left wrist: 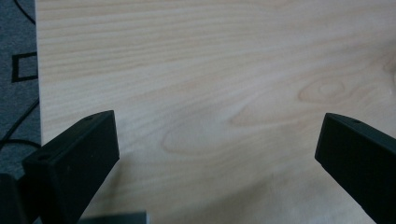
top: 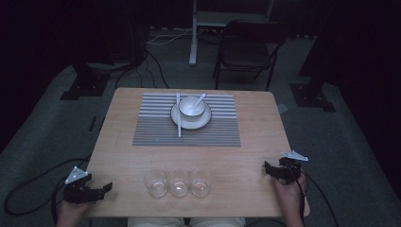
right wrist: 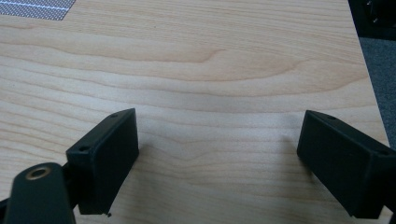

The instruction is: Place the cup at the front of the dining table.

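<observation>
Both tools were held released over bare desk [top: 123, 142]: left tool [top: 97, 190] at lower left, right tool [top: 273, 171] at lower right. Three glasses [top: 178, 183] were lined between them, the bowl [top: 191, 107] at upper centre, roughly equidistant.

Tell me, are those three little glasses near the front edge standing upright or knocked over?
Upright. In the high view the three glasses stand in a row, round rims facing up, none lying on its side.
</observation>
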`<state>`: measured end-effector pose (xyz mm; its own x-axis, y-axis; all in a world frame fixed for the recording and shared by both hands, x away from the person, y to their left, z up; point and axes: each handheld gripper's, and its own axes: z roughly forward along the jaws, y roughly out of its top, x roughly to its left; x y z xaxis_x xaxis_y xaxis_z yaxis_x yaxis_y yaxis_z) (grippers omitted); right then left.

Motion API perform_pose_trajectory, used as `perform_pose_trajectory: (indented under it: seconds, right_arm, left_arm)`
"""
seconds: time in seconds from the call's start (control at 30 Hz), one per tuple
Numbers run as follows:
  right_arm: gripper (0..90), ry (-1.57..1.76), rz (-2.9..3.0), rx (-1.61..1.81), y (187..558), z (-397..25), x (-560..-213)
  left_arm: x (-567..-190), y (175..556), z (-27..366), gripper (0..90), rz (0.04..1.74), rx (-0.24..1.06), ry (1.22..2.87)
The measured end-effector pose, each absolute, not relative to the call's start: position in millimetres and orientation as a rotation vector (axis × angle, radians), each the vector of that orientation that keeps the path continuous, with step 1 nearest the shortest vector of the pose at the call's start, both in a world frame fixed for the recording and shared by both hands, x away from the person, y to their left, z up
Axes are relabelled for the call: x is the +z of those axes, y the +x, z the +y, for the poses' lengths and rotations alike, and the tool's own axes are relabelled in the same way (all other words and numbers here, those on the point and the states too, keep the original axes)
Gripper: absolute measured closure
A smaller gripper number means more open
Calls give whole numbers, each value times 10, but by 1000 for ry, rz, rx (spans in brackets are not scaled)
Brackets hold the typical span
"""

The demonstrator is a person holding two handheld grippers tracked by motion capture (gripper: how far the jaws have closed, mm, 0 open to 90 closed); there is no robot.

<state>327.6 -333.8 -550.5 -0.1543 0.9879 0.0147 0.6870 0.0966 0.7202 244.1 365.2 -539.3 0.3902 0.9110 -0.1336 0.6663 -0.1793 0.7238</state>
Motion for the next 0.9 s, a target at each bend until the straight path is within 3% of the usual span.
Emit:
perform_pose_trajectory:
  seconds: [0.37,0.73,0.9]
  right_arm:
    - [120,1636,1899,822,3276,-3337,-5505]
    - [120,1635,1899,822,3276,-3338,-5506]
    - [120,1635,1899,822,3276,-3338,-5506]
  left_arm:
    - [-5422,2347,3632,0,1225,445,2047]
    - [-5448,2325,3671,0,1200,381,2064]
    - [-5414,2317,3640,0,1181,419,2069]
